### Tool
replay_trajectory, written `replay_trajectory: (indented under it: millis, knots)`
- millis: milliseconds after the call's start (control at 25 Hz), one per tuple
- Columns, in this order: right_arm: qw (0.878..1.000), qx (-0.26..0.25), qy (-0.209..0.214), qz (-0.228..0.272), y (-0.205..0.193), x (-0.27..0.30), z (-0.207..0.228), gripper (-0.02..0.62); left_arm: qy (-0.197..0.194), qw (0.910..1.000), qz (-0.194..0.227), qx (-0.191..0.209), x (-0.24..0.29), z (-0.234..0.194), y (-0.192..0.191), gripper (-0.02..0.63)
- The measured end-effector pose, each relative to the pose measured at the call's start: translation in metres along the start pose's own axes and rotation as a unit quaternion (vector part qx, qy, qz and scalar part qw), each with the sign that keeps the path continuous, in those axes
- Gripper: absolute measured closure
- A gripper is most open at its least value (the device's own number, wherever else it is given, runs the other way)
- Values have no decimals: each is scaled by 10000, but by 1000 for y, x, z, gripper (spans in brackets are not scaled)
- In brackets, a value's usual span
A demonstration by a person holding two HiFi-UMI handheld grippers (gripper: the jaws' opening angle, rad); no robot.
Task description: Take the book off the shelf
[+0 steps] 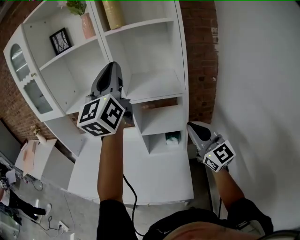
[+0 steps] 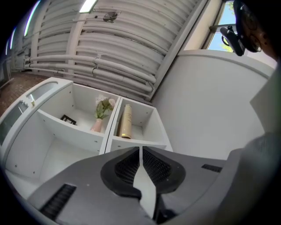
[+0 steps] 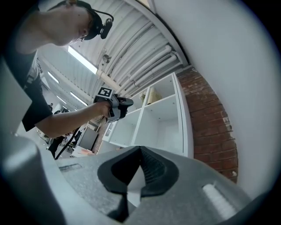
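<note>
Left gripper (image 2: 140, 151), jaws together, faces what may be the book (image 2: 126, 121).

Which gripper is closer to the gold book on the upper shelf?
Left. The left gripper is raised toward the gold book; the right gripper hangs low beside the shelf unit.

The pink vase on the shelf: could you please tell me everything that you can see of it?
The pink vase is small, narrow and upright, matte like ceramic. A sprig with green leaves and pale blossoms rises from its mouth. It stands on an upper board of the white shelf unit, in the left compartment, close beside the central divider. A black picture frame stands apart on its left; a tan book stands beyond the divider.
</note>
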State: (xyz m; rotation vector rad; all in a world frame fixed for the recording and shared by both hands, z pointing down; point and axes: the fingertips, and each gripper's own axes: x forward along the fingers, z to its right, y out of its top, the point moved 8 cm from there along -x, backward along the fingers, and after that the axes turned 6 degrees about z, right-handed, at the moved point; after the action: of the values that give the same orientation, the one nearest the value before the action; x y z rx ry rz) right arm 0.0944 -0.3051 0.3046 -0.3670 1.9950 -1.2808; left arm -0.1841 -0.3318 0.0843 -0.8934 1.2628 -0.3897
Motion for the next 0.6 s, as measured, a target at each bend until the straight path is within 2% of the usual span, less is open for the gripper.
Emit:
replay_trajectory:
  millis: [240, 360, 480, 600]
  knots:
    - [9992, 38, 351, 177, 6, 15, 39, 594, 501, 9982, -121, 319, 68, -13, 27, 489]
    - [9989, 13, 410, 219, 5, 18, 54, 594, 712, 9955, -189, 601, 100, -18, 40, 441]
    - [9990, 4, 348, 268, 1, 20, 65, 594, 710, 9932, -317, 865, 128, -21, 47, 412]
    - [9992, -10, 286, 279, -3, 22, 72, 594, 663, 9927, -490, 875, 153, -26, 48, 391]
